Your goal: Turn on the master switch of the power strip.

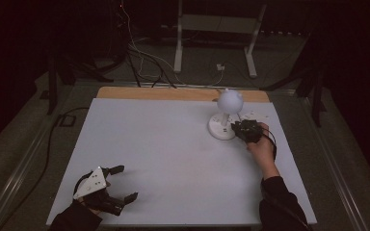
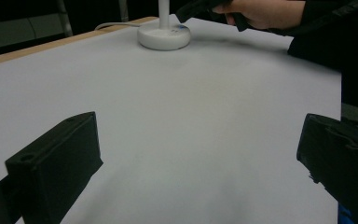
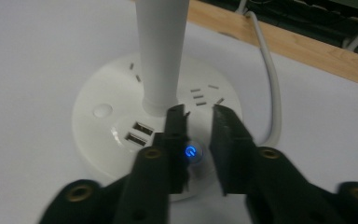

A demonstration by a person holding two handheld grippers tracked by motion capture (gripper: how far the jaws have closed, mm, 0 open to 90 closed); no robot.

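A white desk lamp with a globe head (image 1: 230, 100) and a round base (image 1: 220, 129) stands at the far right of the table. In the right gripper view its base (image 3: 102, 135) carries two USB ports (image 3: 137, 133), socket slots and a power button (image 3: 191, 151) glowing blue. My right gripper (image 3: 199, 114) hovers right over that button beside the stem (image 3: 163, 51), its jaws a narrow gap apart with nothing pinched; in the high view the right gripper (image 1: 243, 129) sits at the base's right side. My left gripper (image 1: 127, 183) rests at the near left corner, jaws wide open and empty (image 2: 200, 154).
The white table top (image 1: 164, 154) ends in a wooden strip (image 1: 173, 93) at the far edge. The lamp's white cable (image 3: 270, 88) runs off over that strip. Beyond the table, a desk frame (image 1: 217, 29) and loose cables (image 1: 139, 57) lie on the dark floor.
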